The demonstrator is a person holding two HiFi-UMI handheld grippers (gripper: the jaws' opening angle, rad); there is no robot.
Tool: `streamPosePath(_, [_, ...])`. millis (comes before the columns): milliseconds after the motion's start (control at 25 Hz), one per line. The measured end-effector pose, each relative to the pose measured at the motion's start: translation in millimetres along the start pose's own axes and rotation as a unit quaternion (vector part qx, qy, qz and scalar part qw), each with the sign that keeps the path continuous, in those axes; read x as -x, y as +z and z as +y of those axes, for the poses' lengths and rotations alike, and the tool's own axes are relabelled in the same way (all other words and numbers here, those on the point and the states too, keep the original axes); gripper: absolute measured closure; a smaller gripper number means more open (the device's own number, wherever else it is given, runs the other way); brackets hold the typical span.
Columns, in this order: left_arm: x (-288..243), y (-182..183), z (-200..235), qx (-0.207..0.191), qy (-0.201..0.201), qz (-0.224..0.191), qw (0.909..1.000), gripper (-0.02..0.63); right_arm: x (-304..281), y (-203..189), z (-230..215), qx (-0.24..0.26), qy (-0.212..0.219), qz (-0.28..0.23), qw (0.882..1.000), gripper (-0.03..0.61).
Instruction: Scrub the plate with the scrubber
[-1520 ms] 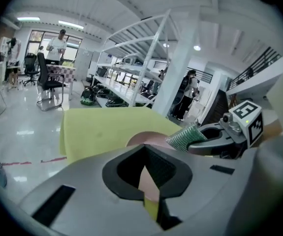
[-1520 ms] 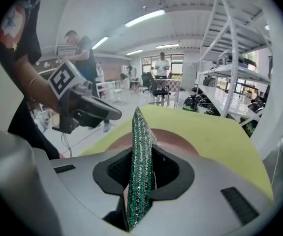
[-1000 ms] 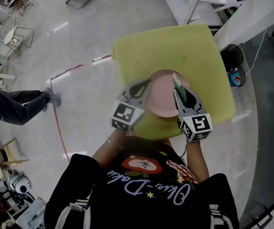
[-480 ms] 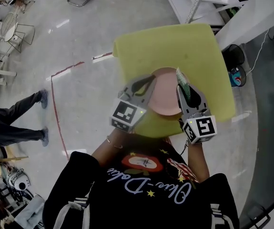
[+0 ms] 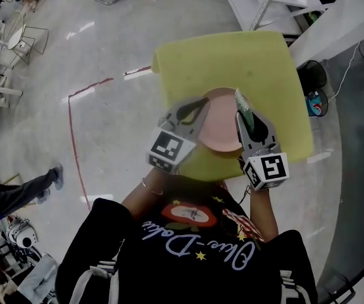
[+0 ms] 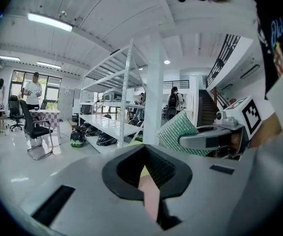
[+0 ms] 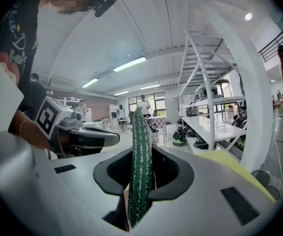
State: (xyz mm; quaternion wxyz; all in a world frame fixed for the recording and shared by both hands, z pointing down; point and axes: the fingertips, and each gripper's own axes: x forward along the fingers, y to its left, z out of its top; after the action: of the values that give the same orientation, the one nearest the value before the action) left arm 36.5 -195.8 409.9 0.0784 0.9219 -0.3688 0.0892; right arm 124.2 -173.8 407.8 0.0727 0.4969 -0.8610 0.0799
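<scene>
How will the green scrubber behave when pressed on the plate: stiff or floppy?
Probably semi-stiff: the scrubber stands upright past the right tool without drooping. It is likely light and compressible, since it looks like a thin woven mesh pad. Its rough weave should grip rather than slide on the plate, so it may buckle sideways if pushed hard.

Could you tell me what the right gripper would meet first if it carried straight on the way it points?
Probably the yellow table: the right gripper, shut on the scrubber, points just past the pink plate. Depth is unclear.
</scene>
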Motion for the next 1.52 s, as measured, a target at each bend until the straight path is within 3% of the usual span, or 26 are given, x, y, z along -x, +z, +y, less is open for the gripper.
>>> streamPosePath(1240, [8.7, -1.7, -11.4, -0.001, 0.01, 0.0, 1.0, 0.612, 11.0, 2.8, 3.3, -0.007, 0.003, -0.015, 1.0, 0.514])
streamPosePath(1520, [12.2, -2.8, -9.6, 0.008, 0.012, 0.003, 0.9999, 0.612, 9.9, 3.1, 9.3, 0.013, 0.006, -0.006, 1.0, 0.514])
